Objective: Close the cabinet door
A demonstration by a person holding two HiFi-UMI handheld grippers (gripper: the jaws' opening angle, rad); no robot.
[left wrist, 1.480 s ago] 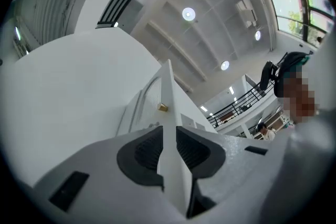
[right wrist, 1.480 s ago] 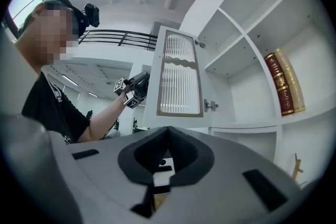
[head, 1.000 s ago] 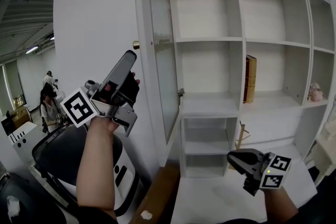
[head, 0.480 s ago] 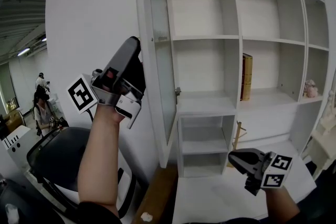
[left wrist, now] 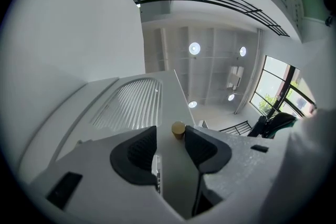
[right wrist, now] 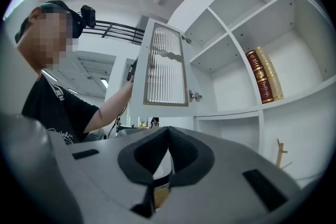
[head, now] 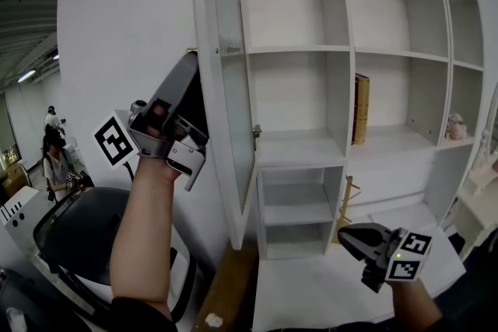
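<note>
The white cabinet door [head: 229,105] with a ribbed glass panel stands open, swung out to the left of the shelf unit [head: 296,49]. My left gripper [head: 193,66] points up at the door's free edge beside the small brass knob [head: 191,51]. In the left gripper view the door's edge [left wrist: 169,165] fills the gap between the jaws of the left gripper [left wrist: 170,136], with the knob [left wrist: 178,129] at the tips. Its jaws have just been closing and the pads [left wrist: 140,149] press on the door. My right gripper [head: 354,239] hangs low at the right, shut and empty.
A red and tan book [head: 359,109] stands on a middle shelf, and a small figurine [head: 457,126] sits at the far right. A black chair [head: 78,237] is below my left arm. People [head: 54,159] stand far off at the left. A white desk top [head: 311,299] lies below the shelves.
My left gripper has tilted up and rolled onto the door's edge by the knob, and its jaws have narrowed around it. The right gripper has kept still.
</note>
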